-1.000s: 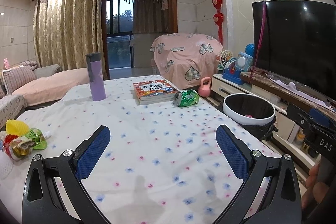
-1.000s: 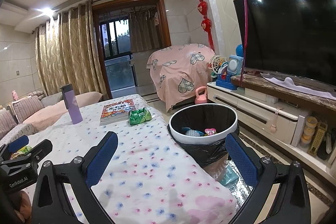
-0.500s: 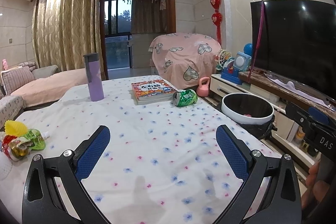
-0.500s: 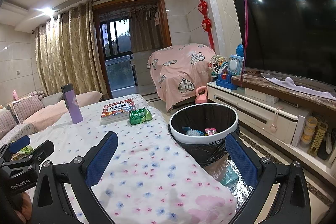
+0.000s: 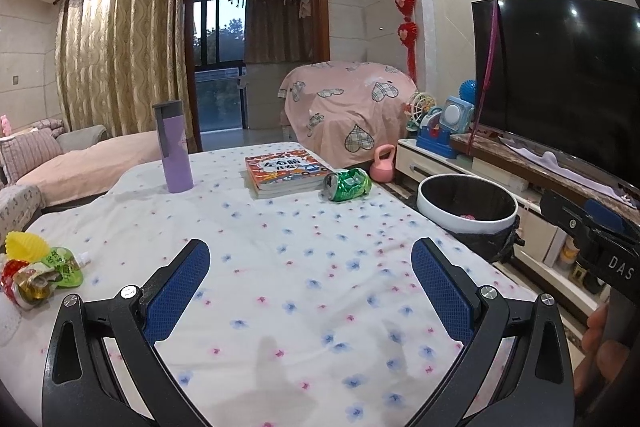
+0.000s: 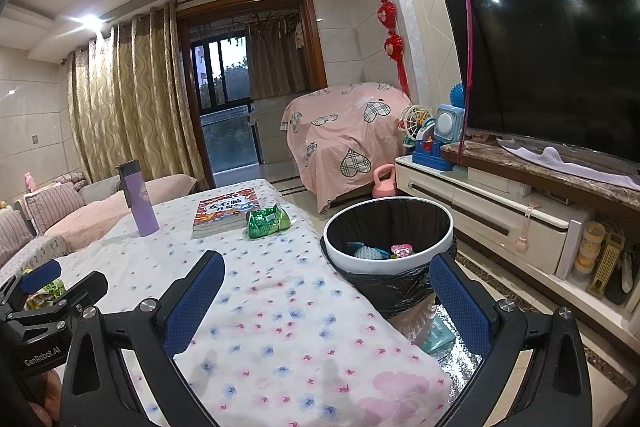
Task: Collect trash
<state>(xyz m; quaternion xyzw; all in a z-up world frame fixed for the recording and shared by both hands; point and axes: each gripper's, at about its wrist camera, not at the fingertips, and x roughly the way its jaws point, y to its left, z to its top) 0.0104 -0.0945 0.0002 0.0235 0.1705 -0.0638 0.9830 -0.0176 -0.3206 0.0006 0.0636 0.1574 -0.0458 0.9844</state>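
Note:
A crushed green can [image 5: 347,184] [image 6: 267,221] lies on the flowered tablecloth [image 5: 280,267] beside a book, near the table's right edge. Colourful wrappers [image 5: 36,269] are heaped at the table's left edge; only a sliver of them [image 6: 42,293] shows in the right wrist view. A white-rimmed bin with a black liner [image 5: 467,205] [image 6: 388,231] stands on the floor right of the table, with a few pieces of trash inside. My left gripper [image 5: 310,269] is open and empty above the cloth. My right gripper [image 6: 328,281] hangs open and empty over the table's right edge, near the bin.
A purple flask [image 5: 173,147] and a book [image 5: 286,171] stand at the far side of the table. A TV cabinet [image 6: 500,211] runs along the right wall behind the bin. A pink kettlebell [image 5: 383,169] sits on the floor. A sofa [image 5: 72,167] lies to the left.
Both views have shifted only slightly. Both grippers stay open and empty, and nothing on the table has moved.

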